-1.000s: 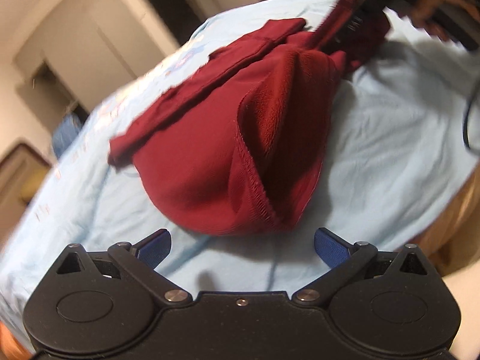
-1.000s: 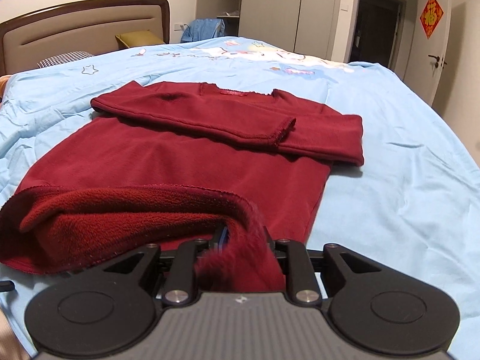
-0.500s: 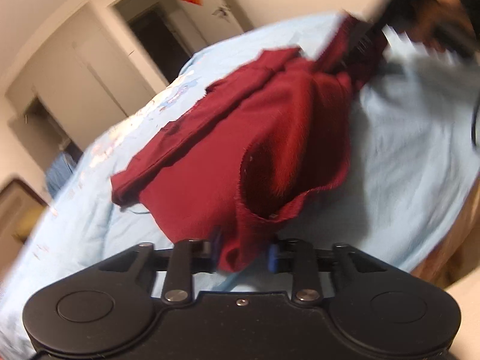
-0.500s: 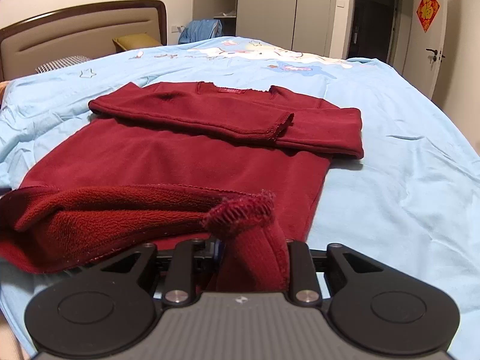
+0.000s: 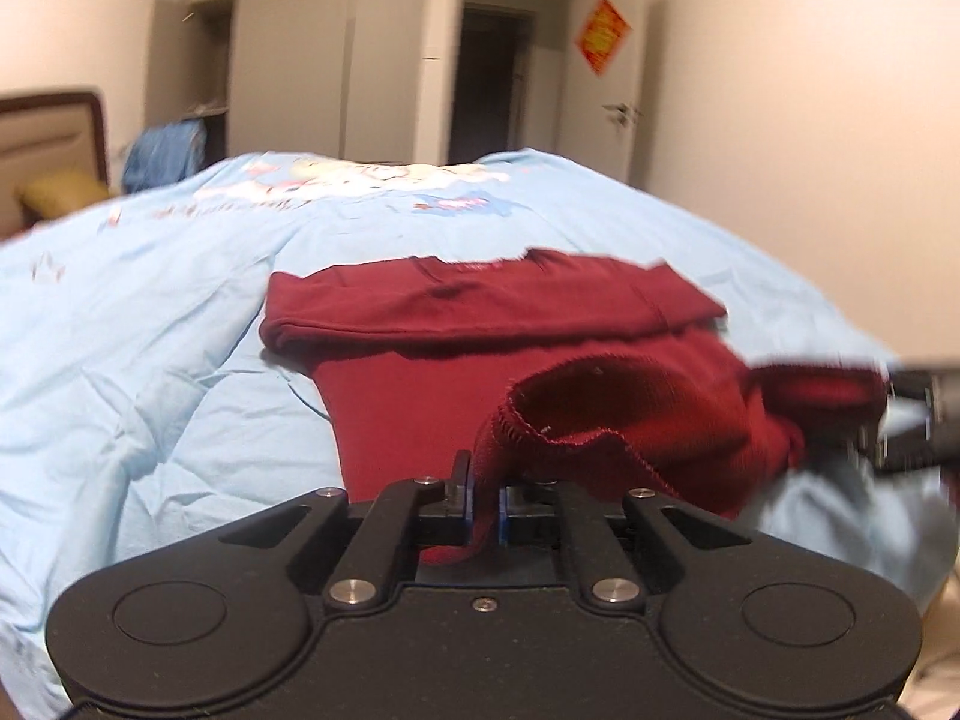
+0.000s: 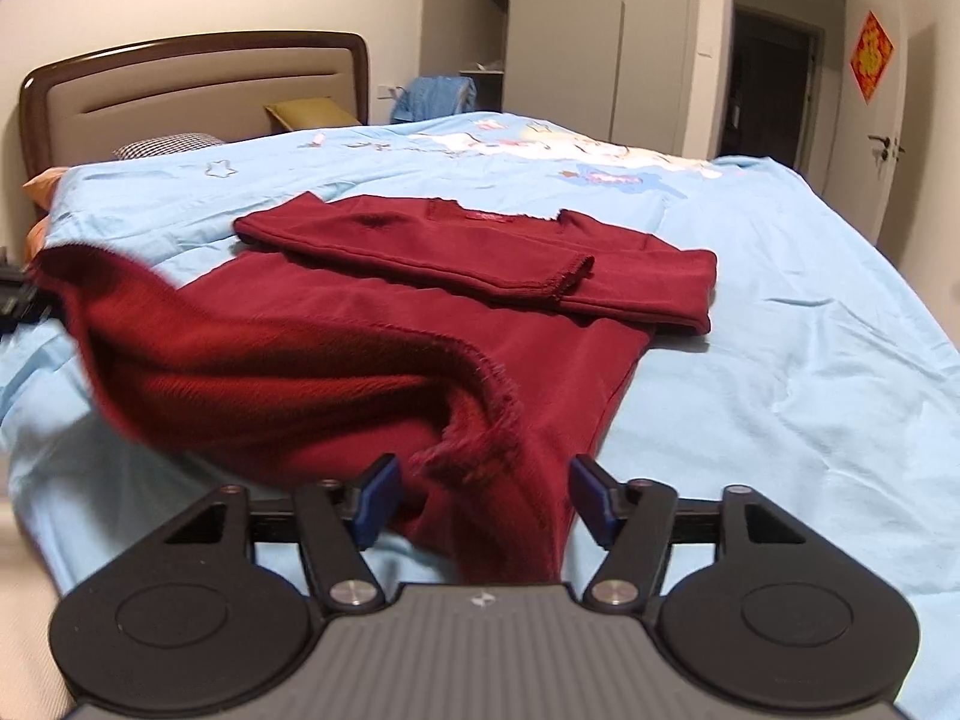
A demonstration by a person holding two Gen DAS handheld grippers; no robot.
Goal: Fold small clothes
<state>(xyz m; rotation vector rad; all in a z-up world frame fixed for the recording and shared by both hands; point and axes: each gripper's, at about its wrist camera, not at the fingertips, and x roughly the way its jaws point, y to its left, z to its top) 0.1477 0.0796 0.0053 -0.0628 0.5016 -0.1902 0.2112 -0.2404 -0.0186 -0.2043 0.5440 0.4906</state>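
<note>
A dark red sweater (image 6: 456,252) lies on the light blue bedspread (image 6: 810,324), sleeves folded across its chest. In the left wrist view my left gripper (image 5: 485,498) is shut on the sweater (image 5: 480,306) at its bottom hem, and the hem is lifted and curled over. My right gripper (image 6: 485,498) has its jaws opening; the other hem corner hangs loose between its blue pads (image 6: 378,495), which do not press it. The right gripper (image 5: 912,426) shows blurred at the right edge of the left wrist view.
A padded headboard (image 6: 198,90) with pillows (image 6: 162,144) stands at the far left. A blue garment (image 6: 435,96) hangs by the open wardrobe (image 6: 480,30). A dark doorway (image 6: 771,78) and a door with a red hanging (image 6: 870,54) are on the right. The bedspread drops off on the right.
My left gripper closed on the sweater's hem, rolled level and lifted it. My right gripper, shut on the other hem corner before, has opened its jaws and the cloth now hangs loose.
</note>
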